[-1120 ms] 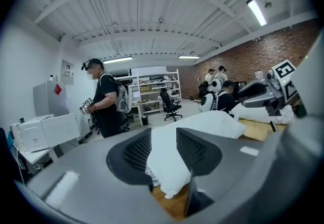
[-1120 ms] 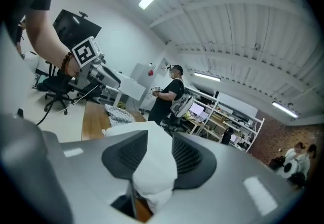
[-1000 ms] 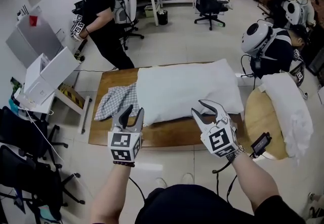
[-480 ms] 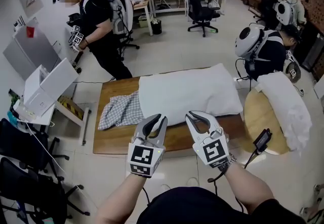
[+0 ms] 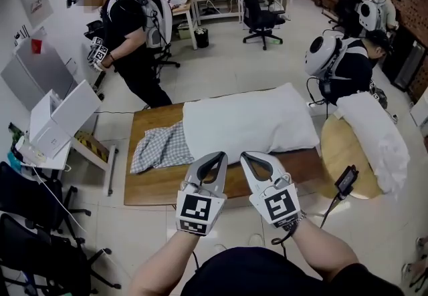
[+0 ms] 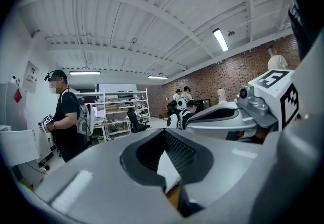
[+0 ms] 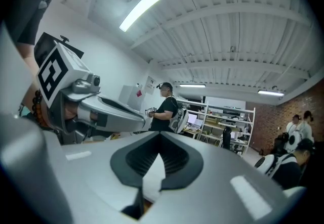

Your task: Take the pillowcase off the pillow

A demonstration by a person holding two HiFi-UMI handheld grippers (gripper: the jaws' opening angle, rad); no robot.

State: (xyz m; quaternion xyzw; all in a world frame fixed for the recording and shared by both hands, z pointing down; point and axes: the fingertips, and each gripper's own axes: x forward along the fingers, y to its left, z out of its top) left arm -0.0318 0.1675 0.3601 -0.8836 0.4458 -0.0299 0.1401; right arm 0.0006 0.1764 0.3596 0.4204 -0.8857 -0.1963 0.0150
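An open workshop floor carries a wooden surface point(image 5: 157, 188). At its left end the checked pillowcase point(image 5: 160, 148) lies crumpled against the bare white pillow point(image 5: 247, 121), so the stripping looks finished. That likely explains why both tools hang side by side, clear of the near edge. The left tool point(image 5: 215, 156) has just been closing and its jaws meet on nothing. The right tool point(image 5: 246, 156) likewise has just closed, empty.

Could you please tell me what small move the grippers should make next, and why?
Probably just lower them to rest: the checked pillowcase lies crumpled beside the white pillow on the table, apparently already off, and the left gripper and right gripper have just closed on nothing.
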